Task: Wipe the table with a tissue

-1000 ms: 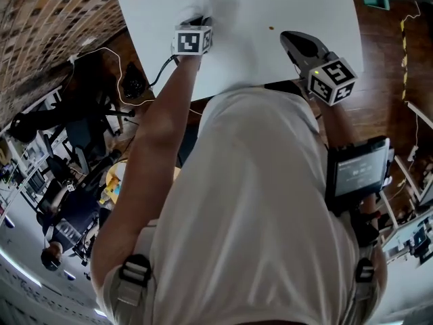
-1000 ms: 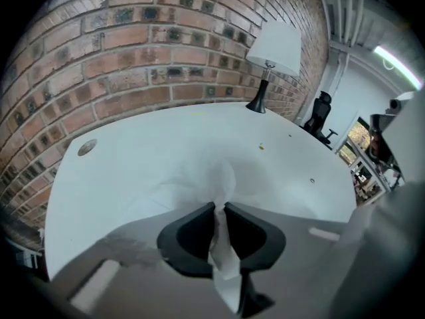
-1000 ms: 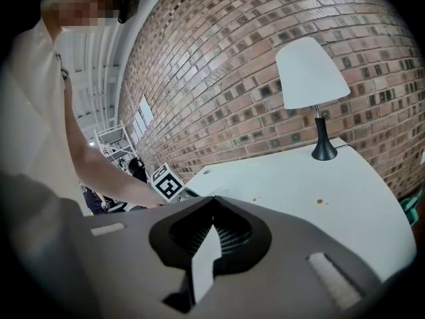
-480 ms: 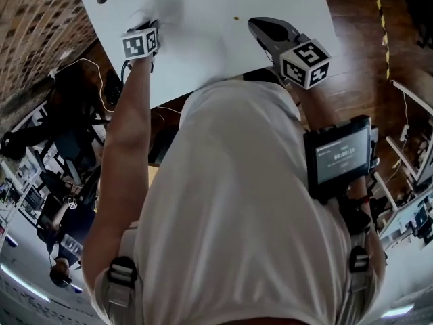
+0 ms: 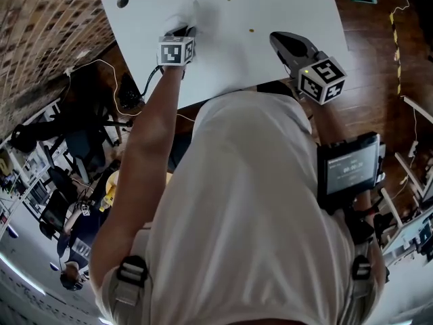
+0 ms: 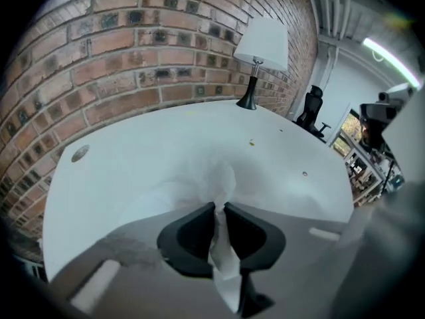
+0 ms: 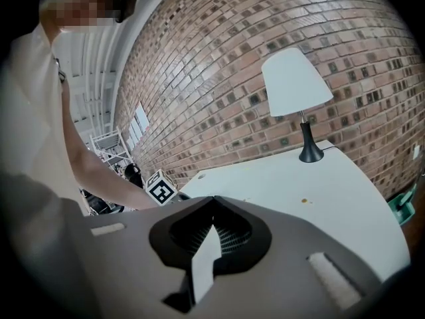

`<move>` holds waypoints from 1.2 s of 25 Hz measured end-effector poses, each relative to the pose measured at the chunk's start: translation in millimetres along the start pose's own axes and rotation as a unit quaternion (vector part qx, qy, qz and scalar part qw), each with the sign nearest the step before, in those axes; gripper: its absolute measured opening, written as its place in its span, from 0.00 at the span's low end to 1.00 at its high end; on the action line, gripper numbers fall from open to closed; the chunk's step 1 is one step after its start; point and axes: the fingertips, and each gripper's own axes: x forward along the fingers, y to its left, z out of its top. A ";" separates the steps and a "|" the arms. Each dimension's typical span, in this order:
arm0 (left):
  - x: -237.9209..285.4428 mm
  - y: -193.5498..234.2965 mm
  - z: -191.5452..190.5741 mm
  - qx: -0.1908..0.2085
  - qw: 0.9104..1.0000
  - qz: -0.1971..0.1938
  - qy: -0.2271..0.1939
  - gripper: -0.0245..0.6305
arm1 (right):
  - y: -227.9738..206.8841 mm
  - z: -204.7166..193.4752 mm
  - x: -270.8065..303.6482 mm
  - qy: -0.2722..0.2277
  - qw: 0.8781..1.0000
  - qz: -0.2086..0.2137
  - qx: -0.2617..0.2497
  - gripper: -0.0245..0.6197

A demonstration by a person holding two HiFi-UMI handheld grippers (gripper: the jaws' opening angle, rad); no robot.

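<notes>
- Brick wall behind; white table (image 5: pixel 298 12) with a lamp (image 6: pixel 262 45) at its far edge.
- Left gripper (image 6: pixel 219 208) tips steeply down, jaws pinched on the tissue (image 6: pixel 224 178). One strip runs back between the jaws; the rest bunches ahead onto the tabletop.
- Nearest brown speck (image 6: pixel 252 141) lies ahead and slightly right of the wad, apart from it. A second speck (image 6: pixel 305 173) sits further right.
- Right gripper (image 7: pixel 212 201) has its jaws pressed together on nothing, over the near table edge. In the head view it is closer to the first speck but has no tissue.
- Judgement: the sweep falls to the left gripper, going forward and right.
</notes>
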 end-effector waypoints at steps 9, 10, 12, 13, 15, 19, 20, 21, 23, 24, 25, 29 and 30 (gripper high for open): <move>-16.0 -65.6 -24.2 -0.004 0.998 -0.056 -0.008 0.10 | -16.3 3.5 -12.5 -0.016 1.000 -0.009 0.016 0.05; -15.6 -71.7 -25.1 0.002 0.998 -0.062 -0.010 0.10 | -19.2 2.6 -14.5 -0.017 1.000 -0.011 0.020 0.05; -9.5 -83.0 -27.8 0.014 0.997 -0.071 -0.010 0.10 | -24.6 -0.7 -18.3 -0.017 0.999 -0.015 0.026 0.05; -6.7 -87.6 -27.1 0.017 0.997 -0.073 -0.008 0.10 | -26.4 -2.1 -19.7 -0.016 0.999 -0.016 0.028 0.05; -3.9 -95.9 -21.4 0.022 0.997 -0.074 -0.004 0.10 | -28.4 -3.2 -21.5 -0.015 0.999 -0.015 0.030 0.05; 7.9 -116.8 -13.4 0.038 0.995 -0.087 0.005 0.10 | -32.8 -3.4 -24.9 -0.018 0.999 -0.014 0.034 0.05; 10.0 -120.4 -11.1 0.039 0.995 -0.087 0.009 0.10 | -34.3 -3.8 -25.6 -0.019 0.999 -0.013 0.036 0.05; 12.5 -121.6 -9.7 0.038 0.996 -0.082 0.013 0.10 | -35.8 -4.3 -26.4 -0.020 0.999 -0.013 0.037 0.05; 17.1 -121.1 -8.8 0.033 0.997 -0.069 0.015 0.10 | -39.7 -5.4 -28.8 -0.020 0.999 -0.013 0.041 0.05; 18.6 -121.3 -8.7 0.032 0.997 -0.063 0.014 0.10 | -42.4 -5.9 -30.7 -0.020 0.999 -0.013 0.043 0.05; 19.4 -122.1 -8.7 0.033 0.998 -0.059 0.012 0.10 | -45.7 -6.4 -33.1 -0.020 0.999 -0.014 0.044 0.05; 21.9 -129.0 -5.6 0.040 0.997 -0.060 0.008 0.10 | -60.7 -6.9 -41.9 -0.020 0.999 -0.016 0.048 0.05; 23.4 -131.4 -3.9 0.039 0.997 -0.062 0.008 0.10 | -64.1 -6.6 -43.2 -0.020 0.998 -0.016 0.049 0.05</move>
